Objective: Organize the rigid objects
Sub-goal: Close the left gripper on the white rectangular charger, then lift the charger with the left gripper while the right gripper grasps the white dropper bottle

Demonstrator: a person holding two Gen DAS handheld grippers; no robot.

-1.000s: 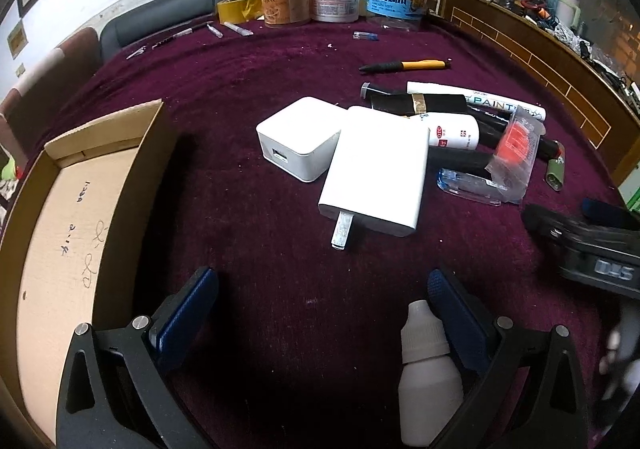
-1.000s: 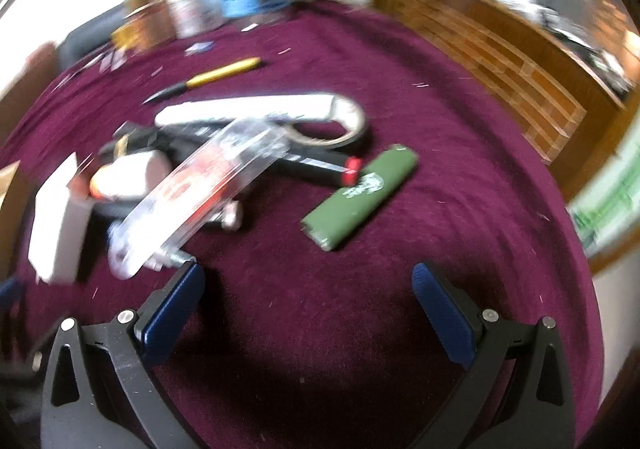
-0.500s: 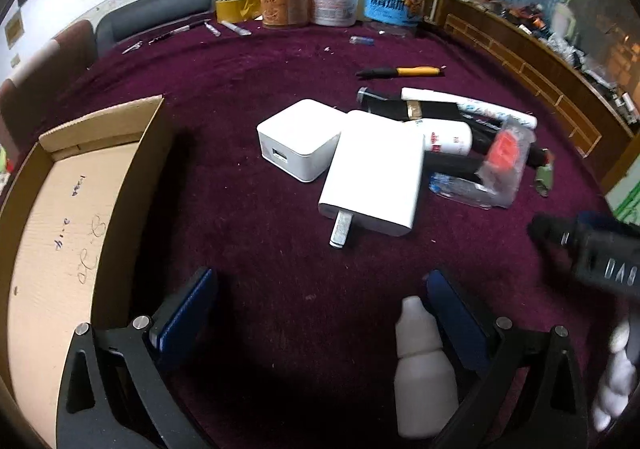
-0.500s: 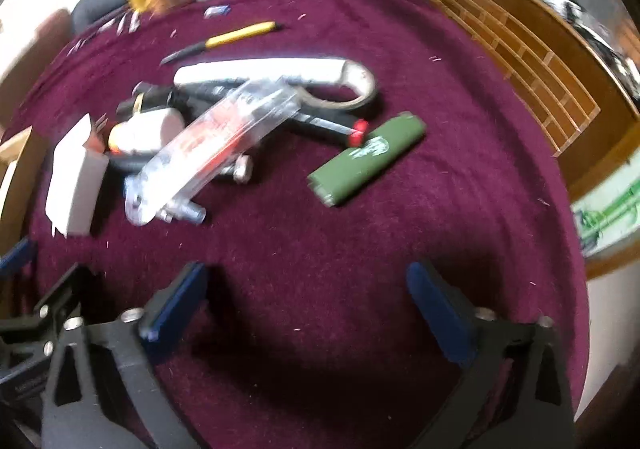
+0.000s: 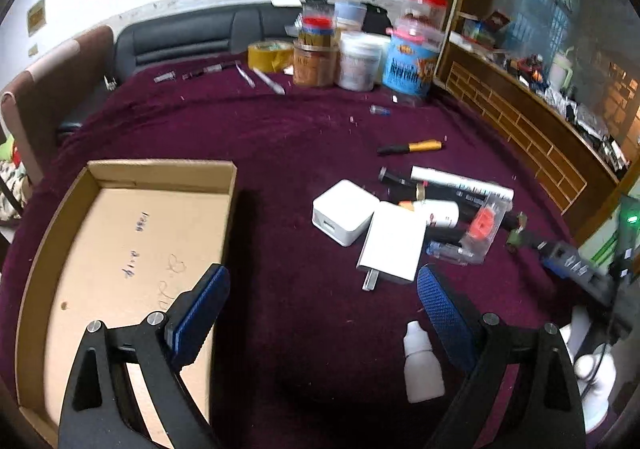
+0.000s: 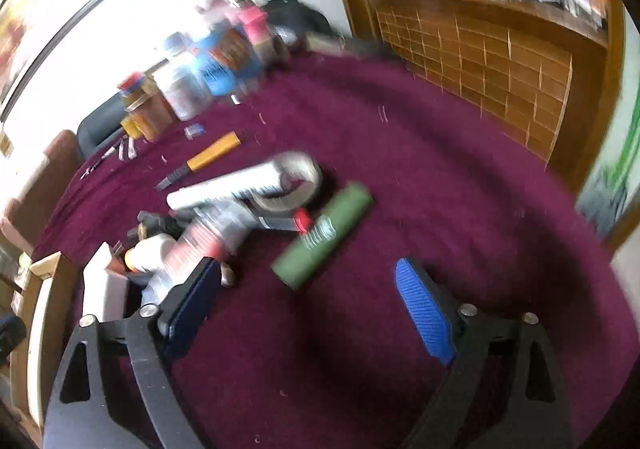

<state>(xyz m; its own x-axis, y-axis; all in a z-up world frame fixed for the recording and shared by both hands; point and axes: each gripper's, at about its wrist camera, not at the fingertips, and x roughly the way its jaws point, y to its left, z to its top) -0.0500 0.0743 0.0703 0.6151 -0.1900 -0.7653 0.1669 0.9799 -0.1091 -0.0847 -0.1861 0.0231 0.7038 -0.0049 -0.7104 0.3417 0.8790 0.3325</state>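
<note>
Rigid objects (image 5: pixel 436 217) lie heaped on our maroon cloth (image 5: pixel 304 153) at two o'clock from the cardboard tray (image 5: pixel 160 169). We hold both grippers, left (image 5: pixel 320 309) and right (image 6: pixel 308 305), spread wide and empty; a green cylinder (image 6: pixel 324 237) lies at twelve o'clock from the right one.

Maroon tablecloth (image 5: pixel 304 153) covers the table. At its far edge stand jars (image 5: pixel 356 57) and a tape roll (image 5: pixel 269 54). Black sofa (image 5: pixel 188 35) behind. Wooden lattice panel (image 6: pixel 488 69) at right.
</note>
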